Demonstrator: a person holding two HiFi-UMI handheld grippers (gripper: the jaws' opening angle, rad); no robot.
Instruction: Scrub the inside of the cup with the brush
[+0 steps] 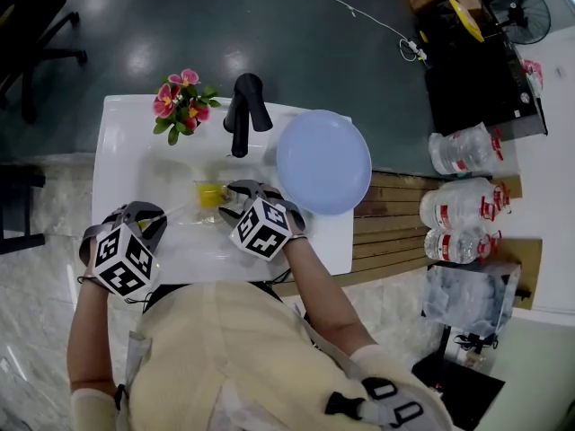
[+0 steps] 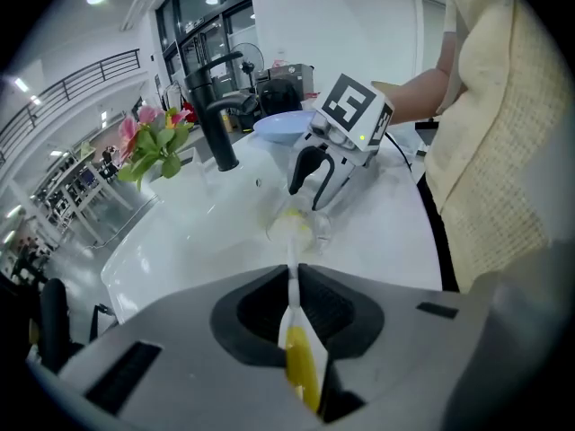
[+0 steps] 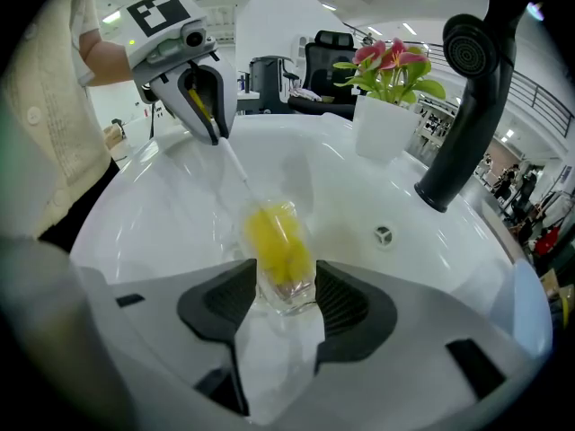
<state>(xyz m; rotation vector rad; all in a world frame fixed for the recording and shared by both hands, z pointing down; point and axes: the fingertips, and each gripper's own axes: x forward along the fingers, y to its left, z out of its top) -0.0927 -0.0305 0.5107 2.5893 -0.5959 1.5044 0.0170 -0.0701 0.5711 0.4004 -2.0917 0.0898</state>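
Now the cup (image 3: 289, 287), clamped in the right gripper (image 3: 285, 308), is being scrubbed; the brush (image 3: 272, 236) pinched in the left gripper (image 2: 295, 284) is likely needing twisting strokes.

**Operator and grippers: appearance**

The person wears a pale yellow knitted top (image 1: 216, 348), and the forearms are uncovered. The left gripper (image 2: 292, 285) and right gripper (image 3: 286, 281) share one build: a matt grey moulded body and two black ribbed pads (image 3: 355, 299) set in curved recesses. Seen from outside, the fingers (image 2: 301, 171) are dark and curved. Each gripper carries a white cube (image 1: 262, 228) printed with black square markers on every visible face.
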